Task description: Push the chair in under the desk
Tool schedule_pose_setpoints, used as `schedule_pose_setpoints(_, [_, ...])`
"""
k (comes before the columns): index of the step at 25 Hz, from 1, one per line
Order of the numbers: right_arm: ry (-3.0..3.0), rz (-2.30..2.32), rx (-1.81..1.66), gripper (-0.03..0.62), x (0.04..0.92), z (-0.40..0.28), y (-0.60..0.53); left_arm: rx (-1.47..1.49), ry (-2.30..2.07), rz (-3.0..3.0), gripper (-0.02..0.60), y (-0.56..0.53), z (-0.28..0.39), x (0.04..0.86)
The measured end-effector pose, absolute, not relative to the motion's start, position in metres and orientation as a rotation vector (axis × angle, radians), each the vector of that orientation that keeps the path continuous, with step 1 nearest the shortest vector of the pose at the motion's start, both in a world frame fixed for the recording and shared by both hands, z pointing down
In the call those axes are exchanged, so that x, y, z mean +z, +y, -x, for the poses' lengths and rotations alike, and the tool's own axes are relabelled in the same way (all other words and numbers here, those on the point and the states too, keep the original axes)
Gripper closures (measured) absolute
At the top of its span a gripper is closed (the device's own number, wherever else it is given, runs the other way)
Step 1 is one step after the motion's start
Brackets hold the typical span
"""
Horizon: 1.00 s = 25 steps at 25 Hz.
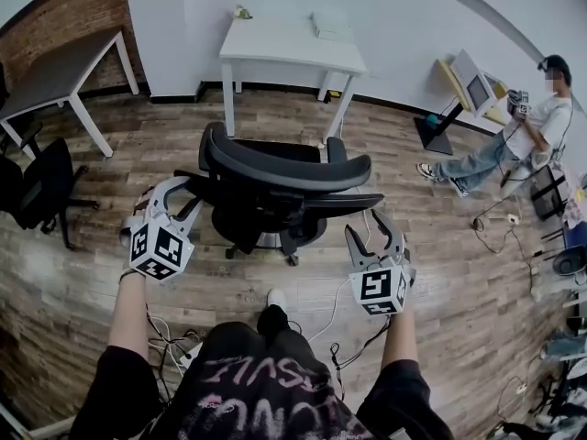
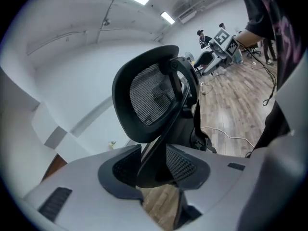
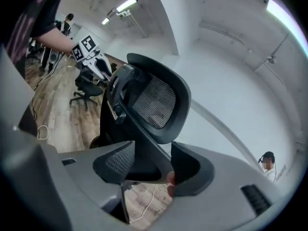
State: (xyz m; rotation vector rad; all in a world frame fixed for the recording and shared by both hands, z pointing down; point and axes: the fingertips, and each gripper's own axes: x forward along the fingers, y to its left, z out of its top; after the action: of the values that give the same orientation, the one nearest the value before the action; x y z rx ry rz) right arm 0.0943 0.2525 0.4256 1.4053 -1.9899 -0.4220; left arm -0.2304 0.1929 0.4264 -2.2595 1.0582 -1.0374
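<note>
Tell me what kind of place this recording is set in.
Probably an office or lab workspace: a white desk against the wall, a black mesh office chair on wood-look flooring, and a seated person by a screen, with loose cables.

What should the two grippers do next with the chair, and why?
Probably move both forward and close on the backrest. The left gripper and right gripper are open and grip nothing, and the chair stands well short of the white desk.
</note>
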Motion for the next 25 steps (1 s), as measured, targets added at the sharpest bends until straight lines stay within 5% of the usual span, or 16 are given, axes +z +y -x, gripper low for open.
schedule_pose_setpoints(7, [-1.869,-1.217,-0.502,0.342,0.444,-0.101,0.226,-1.237,0.897,2.162,0.357,0.176,0.227,0.446])
schedule_pose_setpoints(25, [-1.743,-1.037,-0.512,0.342,0.477,-0.109,0.180,-1.401,0.723,2.122,0.353,0.144,0.213,0.480])
